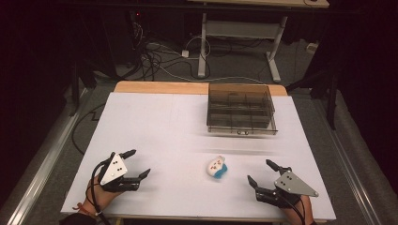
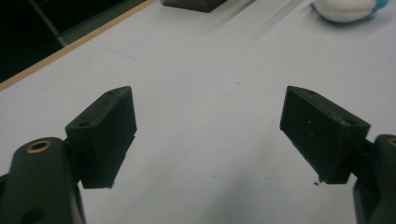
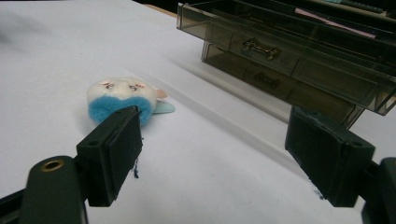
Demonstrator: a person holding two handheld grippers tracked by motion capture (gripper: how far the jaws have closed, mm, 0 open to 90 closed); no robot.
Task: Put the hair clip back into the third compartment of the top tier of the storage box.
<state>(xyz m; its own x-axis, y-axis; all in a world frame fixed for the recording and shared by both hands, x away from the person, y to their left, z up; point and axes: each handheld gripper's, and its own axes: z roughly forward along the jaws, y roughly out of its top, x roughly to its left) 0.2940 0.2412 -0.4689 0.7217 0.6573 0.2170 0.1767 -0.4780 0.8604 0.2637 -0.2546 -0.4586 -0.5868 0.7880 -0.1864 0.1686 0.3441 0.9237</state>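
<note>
A small white and blue plush toy (image 1: 216,167) lies on the white table (image 1: 159,131), near the front middle. My left gripper (image 1: 139,163) rests at the front left, open, with bare table between its jaws. The left gripper view (image 2: 208,100) catches the toy (image 2: 348,9) at the top right corner. At the front right my right gripper (image 1: 261,172) is open and holds nothing; the toy (image 3: 122,98) lies just beyond its left jaw in the right gripper view (image 3: 212,126). A smoky clear drawer box (image 1: 240,108) stands at the back right, its top drawer (image 3: 285,46) pulled partly out.
The table's wooden far edge (image 1: 159,87) shows beyond the white surface. Cables and a desk frame (image 1: 202,42) lie on the dark floor behind. The table's left edge (image 2: 70,44) runs close in the left gripper view.
</note>
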